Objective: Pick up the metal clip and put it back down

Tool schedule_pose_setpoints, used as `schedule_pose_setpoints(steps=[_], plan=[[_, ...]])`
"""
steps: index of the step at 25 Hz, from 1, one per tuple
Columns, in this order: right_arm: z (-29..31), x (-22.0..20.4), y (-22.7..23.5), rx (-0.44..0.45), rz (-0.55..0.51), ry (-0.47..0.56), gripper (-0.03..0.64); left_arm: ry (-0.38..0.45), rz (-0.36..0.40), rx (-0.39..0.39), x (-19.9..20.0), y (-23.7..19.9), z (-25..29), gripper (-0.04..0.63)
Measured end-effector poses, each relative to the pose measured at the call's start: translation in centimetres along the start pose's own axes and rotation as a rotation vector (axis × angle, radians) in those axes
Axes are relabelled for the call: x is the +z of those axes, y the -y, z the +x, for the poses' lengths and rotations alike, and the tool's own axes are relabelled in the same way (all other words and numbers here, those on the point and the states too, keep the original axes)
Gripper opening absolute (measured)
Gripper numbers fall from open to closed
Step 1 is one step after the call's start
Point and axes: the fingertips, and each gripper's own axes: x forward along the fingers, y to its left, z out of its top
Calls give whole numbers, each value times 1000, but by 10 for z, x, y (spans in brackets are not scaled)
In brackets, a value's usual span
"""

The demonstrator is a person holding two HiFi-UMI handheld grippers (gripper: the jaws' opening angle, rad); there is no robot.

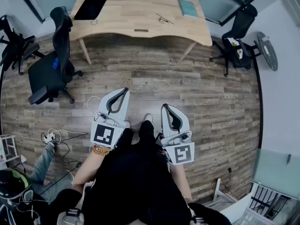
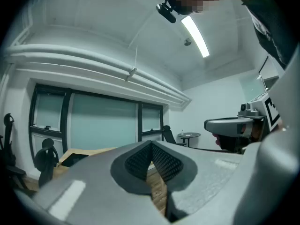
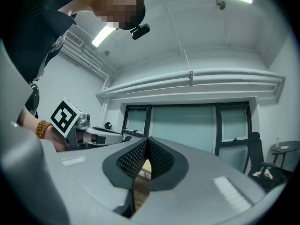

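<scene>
The left claw [image 1: 123,93] and right claw [image 1: 166,108] are both shut tight, with nothing inside. The metal clip [image 1: 164,19] lies far off at 12 o'clock on the worktop [image 1: 131,13]. Best to walk close first, then open one claw wide.

no text can be read (only square marker patterns [image 1: 103,135]).

Wood-plank floor [image 1: 215,97], pale desk [image 1: 131,15] under dark-framed windows [image 3: 187,125] (frosted glass), black chairs [image 1: 49,71] beside it, ceiling strip light [image 2: 195,35].
</scene>
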Motion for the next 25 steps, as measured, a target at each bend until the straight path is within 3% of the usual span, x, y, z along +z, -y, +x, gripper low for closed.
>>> schedule_pose_setpoints(steps=[5,15,25], plan=[[4,4,-12,-47,-3,2,21,32,-24,-18,-1,-12,-9,2],[19,-2,6,-98,-4,-17,21,47,-21,-1,2,-34,-3,2],[70,-33,82,-161,37,-34,21,1,-11,-19,-8,-62,82,2]])
